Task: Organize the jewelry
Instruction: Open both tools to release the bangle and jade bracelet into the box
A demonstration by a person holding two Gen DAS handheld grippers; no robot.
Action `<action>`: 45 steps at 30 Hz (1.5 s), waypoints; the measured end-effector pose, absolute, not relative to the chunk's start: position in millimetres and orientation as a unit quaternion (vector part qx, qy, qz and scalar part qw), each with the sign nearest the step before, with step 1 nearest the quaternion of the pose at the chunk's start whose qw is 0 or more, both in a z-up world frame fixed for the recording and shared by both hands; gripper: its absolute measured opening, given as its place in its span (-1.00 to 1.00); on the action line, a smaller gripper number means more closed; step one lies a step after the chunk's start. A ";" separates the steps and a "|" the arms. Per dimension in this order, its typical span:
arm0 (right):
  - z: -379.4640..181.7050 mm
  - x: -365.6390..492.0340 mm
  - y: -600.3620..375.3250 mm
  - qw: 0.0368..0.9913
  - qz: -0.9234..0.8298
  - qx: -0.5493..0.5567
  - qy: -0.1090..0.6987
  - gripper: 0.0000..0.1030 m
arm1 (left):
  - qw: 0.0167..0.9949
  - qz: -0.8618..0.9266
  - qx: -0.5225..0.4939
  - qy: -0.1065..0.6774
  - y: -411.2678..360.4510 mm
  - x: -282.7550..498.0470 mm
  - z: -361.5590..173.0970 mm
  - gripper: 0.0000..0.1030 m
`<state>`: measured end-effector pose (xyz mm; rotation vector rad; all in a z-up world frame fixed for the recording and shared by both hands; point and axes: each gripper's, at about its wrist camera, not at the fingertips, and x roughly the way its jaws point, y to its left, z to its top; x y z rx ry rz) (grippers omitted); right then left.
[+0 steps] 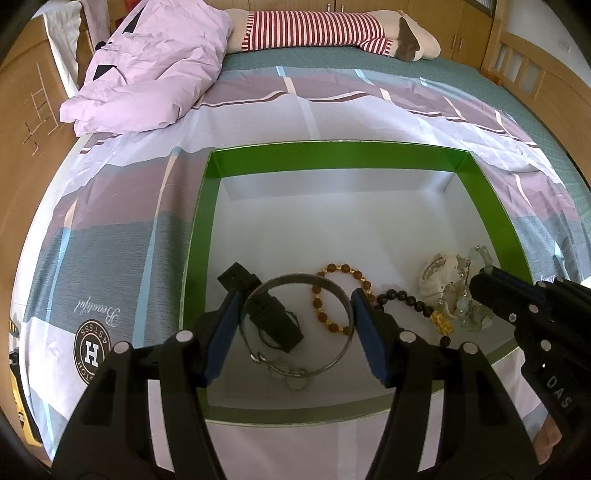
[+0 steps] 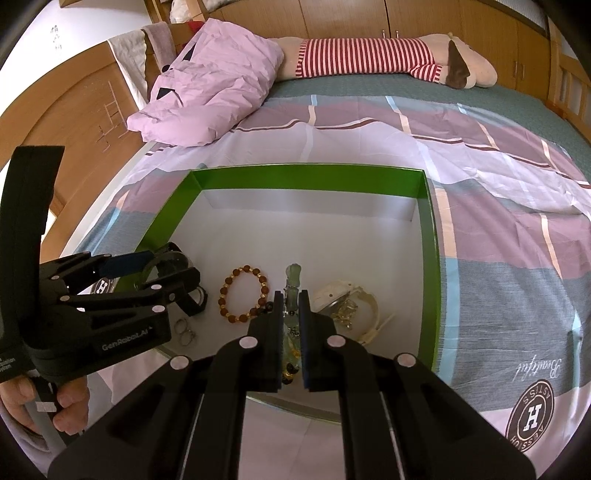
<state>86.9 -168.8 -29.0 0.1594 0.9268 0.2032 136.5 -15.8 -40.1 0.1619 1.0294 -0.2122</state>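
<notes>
A green box (image 1: 332,155) with a white floor lies on the bed and holds the jewelry. My left gripper (image 1: 297,293) has its jaws wide apart, pressed on both sides of a silver bangle (image 1: 255,354). Under it lie a black watch (image 1: 273,314) and small rings (image 1: 291,380). My right gripper (image 2: 291,295) is nearly closed on a pale green bead bracelet (image 2: 293,273), which stands upright between the pads. A brown and gold bead bracelet (image 2: 242,295), a black bead bracelet (image 1: 410,299) and a white watch (image 2: 343,295) rest on the box floor.
The box sits on a plaid sheet (image 1: 110,240). A crumpled pink duvet (image 1: 155,66) and a striped plush toy (image 1: 314,29) lie at the far end. Wooden bed ends stand left and right. A person's hand (image 2: 22,406) holds the left gripper.
</notes>
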 end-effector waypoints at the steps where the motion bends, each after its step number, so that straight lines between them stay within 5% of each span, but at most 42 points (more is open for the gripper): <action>1: -29.0 86.9 -168.9 0.886 0.098 0.076 0.446 -0.86 | 0.862 -0.101 0.077 0.491 -15.9 136.4 -40.1 0.20; 6: -28.9 86.9 -168.6 0.887 0.095 0.074 0.445 -0.85 | 0.862 -0.102 0.077 0.492 -16.2 136.1 -39.3 0.20; 8: -27.5 86.0 -167.6 0.890 0.088 0.071 0.442 -0.61 | 0.862 -0.102 0.076 0.492 -16.1 136.2 -39.2 0.20; 10: -24.8 84.2 -169.8 0.894 0.077 0.074 0.434 0.05 | 0.861 -0.101 0.074 0.492 -16.0 136.1 -38.7 0.21; 15: -19.0 82.5 -174.5 0.900 0.069 0.081 0.424 0.13 | 0.863 -0.103 0.070 0.490 -14.4 135.6 -35.9 0.33; 19: -16.1 81.3 -174.4 0.901 0.054 0.075 0.424 0.61 | 0.863 -0.098 0.062 0.491 -11.9 135.8 -33.7 0.62; 25: 5.7 70.8 -176.8 0.905 0.007 0.047 0.424 0.97 | 0.879 -0.065 0.048 0.469 -0.2 120.8 0.3 0.92; 35: 43.7 46.7 -175.9 0.901 -0.006 0.050 0.430 0.97 | 0.894 -0.041 0.039 0.445 0.7 87.0 50.3 0.96; 45: 50.0 40.9 -174.1 0.897 -0.019 0.043 0.439 0.97 | 0.885 -0.047 0.075 0.457 8.0 67.8 30.3 0.96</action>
